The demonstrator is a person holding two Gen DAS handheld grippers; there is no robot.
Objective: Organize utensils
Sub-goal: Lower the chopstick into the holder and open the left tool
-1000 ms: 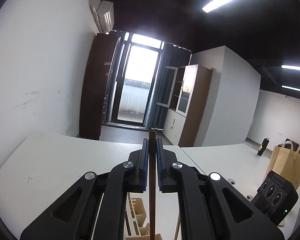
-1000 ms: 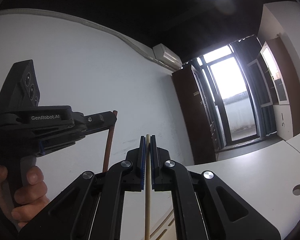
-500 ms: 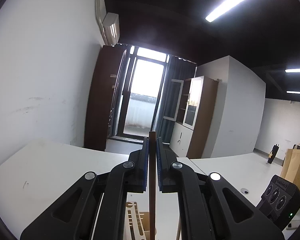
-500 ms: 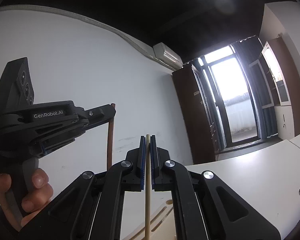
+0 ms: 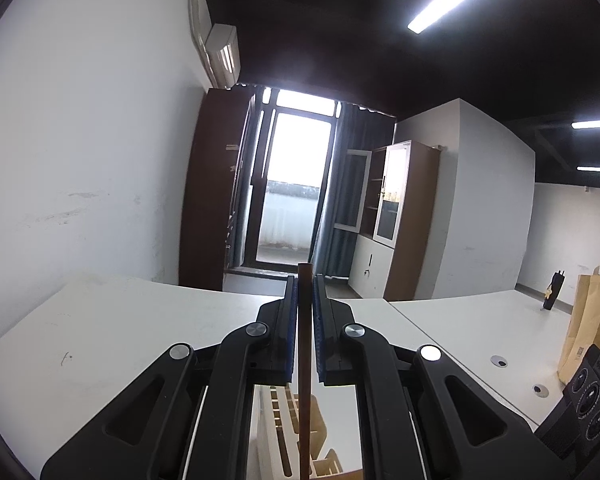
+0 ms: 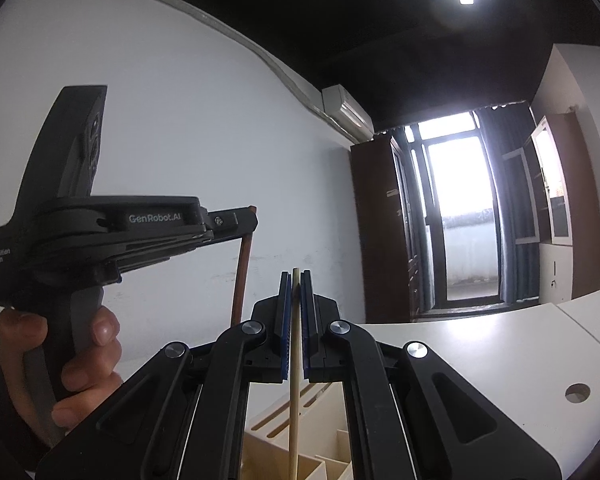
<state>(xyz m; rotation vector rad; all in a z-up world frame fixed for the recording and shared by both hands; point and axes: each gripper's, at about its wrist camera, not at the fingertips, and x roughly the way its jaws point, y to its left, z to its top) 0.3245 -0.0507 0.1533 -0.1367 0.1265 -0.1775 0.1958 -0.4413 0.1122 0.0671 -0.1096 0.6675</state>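
My left gripper [image 5: 304, 280] is shut on a dark brown chopstick [image 5: 304, 392] that hangs straight down between its pads, above a pale wooden utensil holder [image 5: 296, 436] with slots and compartments. My right gripper [image 6: 295, 276] is shut on a light wooden chopstick [image 6: 294, 400], also held upright over the same holder [image 6: 300, 452]. In the right wrist view the left gripper [image 6: 249, 218] shows at the left with its brown chopstick [image 6: 240, 276], held in a hand [image 6: 80, 368]. The lower ends of both chopsticks are out of frame.
The holder stands on a white table [image 5: 120, 332] against a white wall. A brown paper bag [image 5: 592, 320] and a black device [image 5: 588, 396] are at the right. The table has cable holes [image 6: 577, 393].
Both grippers have tilted upward slightly and the holder shows lower in the views. The left gripper has moved closer to the right one. Both still hold their chopsticks.
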